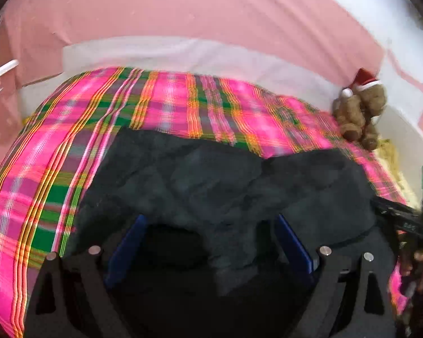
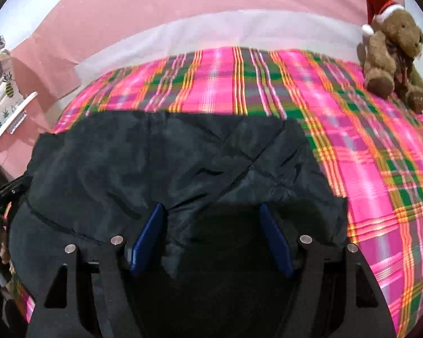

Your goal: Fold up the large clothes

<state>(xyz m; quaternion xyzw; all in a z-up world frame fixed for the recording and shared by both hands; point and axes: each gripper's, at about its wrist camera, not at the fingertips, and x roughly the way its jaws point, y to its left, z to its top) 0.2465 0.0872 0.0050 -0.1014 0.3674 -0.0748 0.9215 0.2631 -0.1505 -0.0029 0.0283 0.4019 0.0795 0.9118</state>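
1. Left tool (image 1: pixel 208 242) is hanging over the black garment (image 1: pixel 225 174) with its blue fingers (image 1: pixel 129 242) spread wide; nothing is sitting gripped between them, though whether the tips are touching cloth is hard to tell, since dark fabric and shadow are merging there.
2. Right tool (image 2: pixel 211 236) is likewise standing wide open above the garment, pads pressing on nothing.
3. Lying crumpled on the pink plaid blanket (image 2: pixel 380 169) covering the bed, the garment is spreading directly below and ahead of both tools, its near edge cut off behind them.
4. Sitting at the blanket's far right corner is a teddy bear (image 2: pixel 392 50) wearing a Santa hat.
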